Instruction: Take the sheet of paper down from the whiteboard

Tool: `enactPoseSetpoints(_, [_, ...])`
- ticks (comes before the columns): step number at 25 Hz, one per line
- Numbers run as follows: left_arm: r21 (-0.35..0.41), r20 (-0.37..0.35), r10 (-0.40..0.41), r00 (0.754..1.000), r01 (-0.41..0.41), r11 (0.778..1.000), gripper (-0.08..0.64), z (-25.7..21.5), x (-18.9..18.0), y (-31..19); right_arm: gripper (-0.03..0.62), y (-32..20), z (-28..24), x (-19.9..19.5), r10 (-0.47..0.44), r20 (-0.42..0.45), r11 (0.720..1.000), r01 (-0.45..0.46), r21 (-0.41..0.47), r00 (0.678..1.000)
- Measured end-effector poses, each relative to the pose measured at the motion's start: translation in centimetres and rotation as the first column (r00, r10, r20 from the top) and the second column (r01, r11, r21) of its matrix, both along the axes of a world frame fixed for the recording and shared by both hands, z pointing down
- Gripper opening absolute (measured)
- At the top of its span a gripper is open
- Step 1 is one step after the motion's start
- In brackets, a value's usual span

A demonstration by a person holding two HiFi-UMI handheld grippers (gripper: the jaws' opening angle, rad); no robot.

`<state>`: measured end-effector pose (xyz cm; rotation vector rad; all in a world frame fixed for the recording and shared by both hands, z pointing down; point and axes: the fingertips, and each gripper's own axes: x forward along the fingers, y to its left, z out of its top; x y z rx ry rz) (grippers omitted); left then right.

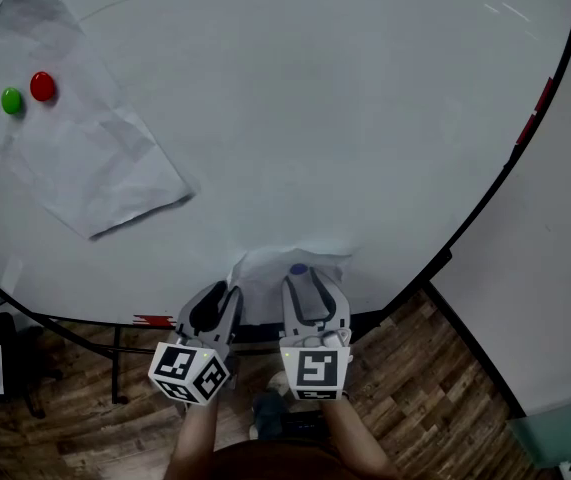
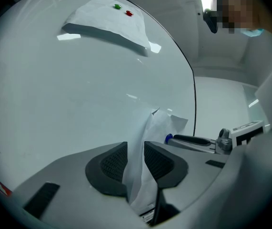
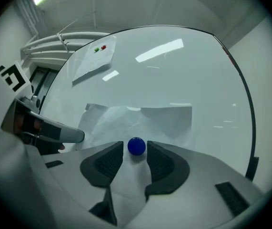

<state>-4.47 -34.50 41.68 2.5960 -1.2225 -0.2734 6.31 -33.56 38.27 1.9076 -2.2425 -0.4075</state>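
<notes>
A crumpled white sheet of paper [image 1: 265, 265] lies against the whiteboard [image 1: 345, 118] at its lower edge, with a blue magnet [image 1: 298, 269] on it. My left gripper [image 1: 223, 293] is shut on the sheet's left part; in the left gripper view the sheet [image 2: 162, 123] runs up between the jaws of the left gripper [image 2: 136, 149]. My right gripper [image 1: 302, 280] is beside it. In the right gripper view the right gripper [image 3: 135, 151] has its jaw tips closed on the blue magnet [image 3: 136, 146], with the sheet [image 3: 164, 118] spread behind.
A second, larger paper [image 1: 85, 158] hangs at the board's upper left under a green magnet [image 1: 11, 100] and a red magnet [image 1: 42, 86]. The board's dark frame [image 1: 505, 173] runs down the right, with a wall [image 1: 555, 268] beyond and wood floor [image 1: 435, 388] below.
</notes>
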Motion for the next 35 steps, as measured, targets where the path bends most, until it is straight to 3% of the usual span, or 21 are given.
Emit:
enactPoseSetpoints(11, [0.016,-0.021,0.005,1.0,-0.004,1.0,0.107,-0.65,0.6,-0.69,0.14,-0.89,-0.3,0.1,0.035,-0.062,0.999,-0.033,0.029,0.997])
enactPoseSetpoints(16, [0.024,-0.032,0.023,0.999,-0.022,0.999,0.031,-0.99,0.82,-0.64,0.137,-0.95,-0.17,0.1,0.032,-0.071,0.999,-0.03,0.02,0.997])
enactPoseSetpoints(35, [-0.018,-0.093,0.032,0.995,-0.033,0.999,0.025,-1.08,-0.12,-0.63,0.135,-0.12,0.41,-0.78,-0.015,-0.029,0.999,0.014,-0.032,0.999])
